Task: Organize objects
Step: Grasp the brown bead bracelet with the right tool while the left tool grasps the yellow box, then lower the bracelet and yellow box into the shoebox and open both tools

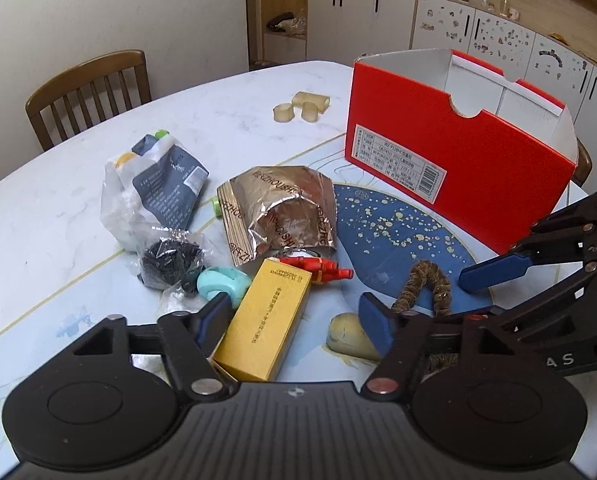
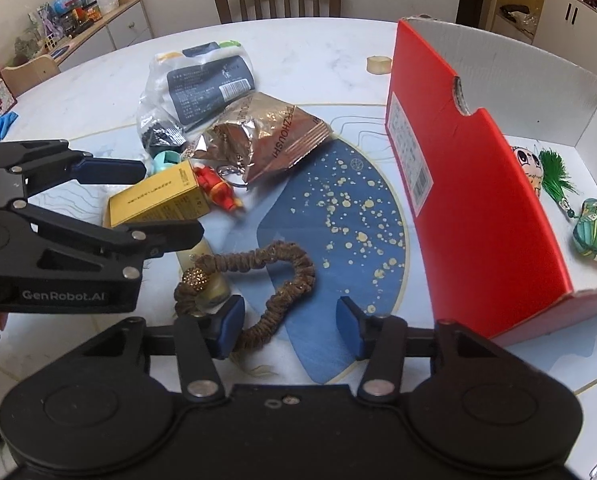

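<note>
A red cardboard box (image 1: 454, 160) with a white inside stands open on the table; it also shows in the right wrist view (image 2: 470, 184), holding a green tassel charm (image 2: 554, 178) and a green pouch (image 2: 594, 232). My left gripper (image 1: 298, 316) is open, its fingers on either side of a yellow carton (image 1: 264, 322). My right gripper (image 2: 290, 324) is open just above a brown scrunchie (image 2: 274, 276). A red toy figure (image 1: 322, 270), a teal round thing (image 1: 222, 284) and a pale tube (image 1: 348, 336) lie close by.
A crumpled brown foil bag (image 1: 282, 212), a clear bag with a dark pouch (image 1: 158, 188) and a bag of black bits (image 1: 170, 264) lie on the table's left. Small beige rings (image 1: 302, 108) lie beyond. A wooden chair (image 1: 86, 92) stands at the far edge.
</note>
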Tool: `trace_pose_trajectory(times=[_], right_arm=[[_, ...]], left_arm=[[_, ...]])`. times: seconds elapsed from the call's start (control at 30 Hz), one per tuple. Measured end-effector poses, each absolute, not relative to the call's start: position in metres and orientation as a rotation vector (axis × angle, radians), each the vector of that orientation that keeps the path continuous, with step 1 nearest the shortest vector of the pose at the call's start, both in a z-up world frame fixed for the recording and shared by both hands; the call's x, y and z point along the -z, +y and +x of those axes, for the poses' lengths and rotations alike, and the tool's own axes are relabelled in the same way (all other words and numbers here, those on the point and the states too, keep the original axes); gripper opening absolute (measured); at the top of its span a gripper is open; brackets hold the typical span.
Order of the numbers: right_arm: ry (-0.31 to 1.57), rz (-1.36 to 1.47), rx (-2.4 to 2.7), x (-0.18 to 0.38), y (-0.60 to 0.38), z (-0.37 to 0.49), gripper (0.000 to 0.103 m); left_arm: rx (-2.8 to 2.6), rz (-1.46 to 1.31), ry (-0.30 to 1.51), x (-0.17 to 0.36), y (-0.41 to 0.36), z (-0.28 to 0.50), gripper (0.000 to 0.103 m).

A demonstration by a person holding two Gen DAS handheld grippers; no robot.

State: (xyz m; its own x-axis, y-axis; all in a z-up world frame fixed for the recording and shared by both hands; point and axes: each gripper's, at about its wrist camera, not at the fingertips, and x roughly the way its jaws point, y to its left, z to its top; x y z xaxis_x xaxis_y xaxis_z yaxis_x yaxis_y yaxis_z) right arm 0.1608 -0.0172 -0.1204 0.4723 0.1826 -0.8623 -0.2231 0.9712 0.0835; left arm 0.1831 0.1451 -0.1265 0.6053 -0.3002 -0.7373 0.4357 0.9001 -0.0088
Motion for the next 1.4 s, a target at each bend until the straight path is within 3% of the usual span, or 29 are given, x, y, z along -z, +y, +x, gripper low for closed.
trace_pose_trajectory(times=[0.1, 0.17, 0.5, 0.63, 1.03, 1.4], right_arm=[[1.047, -0.061, -0.248, 0.123, -0.015, 0.162, 0.045], [1.040, -0.076, -0.249, 0.123, -0.013, 0.163, 0.042], [0.991, -0.197, -0.297, 0.123, -0.001, 0.160, 0.013], [0.984, -0.174, -0.293, 0.120, -0.008, 0.159, 0.009], [0.904, -0.095, -0.336, 0.082, -0.031, 0.142, 0.008], [0.826, 0.004, -0.377, 0.033, -0.066, 0.131, 0.008]], left_arm=[[0.426, 0.184, 0.818, 0.127, 0.144, 0.183, 0.067], [0.419, 0.185, 0.829, 0.128, 0.143, 0.184, 0.057], [0.381, 0.135, 0.878, 0.127, 0.141, 0.184, 0.031], [0.362, 0.068, 0.904, 0.125, 0.149, 0.184, 0.030], [0.297, 0.014, 0.910, 0.112, 0.152, 0.163, 0.029], [0.292, -0.031, 0.883, 0.066, 0.147, 0.142, 0.029]])
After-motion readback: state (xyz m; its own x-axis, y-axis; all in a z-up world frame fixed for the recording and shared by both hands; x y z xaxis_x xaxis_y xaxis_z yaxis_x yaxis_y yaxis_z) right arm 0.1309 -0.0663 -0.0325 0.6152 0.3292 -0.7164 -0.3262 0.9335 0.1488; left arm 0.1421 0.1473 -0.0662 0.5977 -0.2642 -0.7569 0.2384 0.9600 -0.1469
